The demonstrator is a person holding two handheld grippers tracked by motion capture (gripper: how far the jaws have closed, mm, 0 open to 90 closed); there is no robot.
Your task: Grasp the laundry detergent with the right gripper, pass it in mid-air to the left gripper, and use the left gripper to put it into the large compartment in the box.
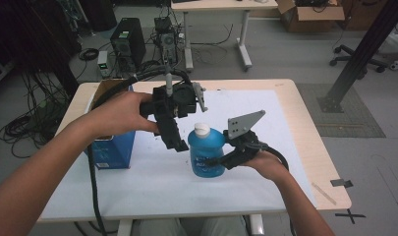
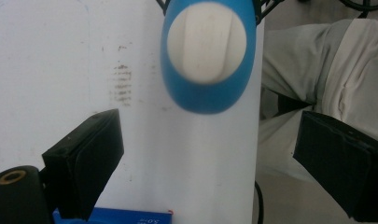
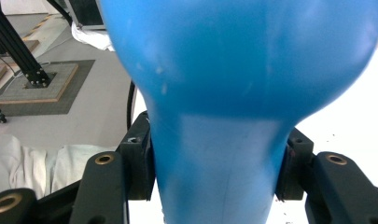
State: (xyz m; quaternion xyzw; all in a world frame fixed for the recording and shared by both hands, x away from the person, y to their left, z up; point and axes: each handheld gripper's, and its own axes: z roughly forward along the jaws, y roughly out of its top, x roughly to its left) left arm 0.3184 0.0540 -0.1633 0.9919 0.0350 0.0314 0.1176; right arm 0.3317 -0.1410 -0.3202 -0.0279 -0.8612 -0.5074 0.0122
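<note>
Blue bottle [image 1: 207, 155] with white cap [image 1: 202, 129]: upright on the white sheet [image 1: 157, 179] covering the bench [image 1: 304, 132], near the middle of its front half. Right gripper [image 1: 226, 160]: jaws pinching the bottle's body from either side (close in the right gripper view). Left gripper [image 1: 177, 142]: above the bottle, pointing down at the cap, jaws spread wide. Blue box [image 1: 110, 152]: near the bench's left edge.
</note>
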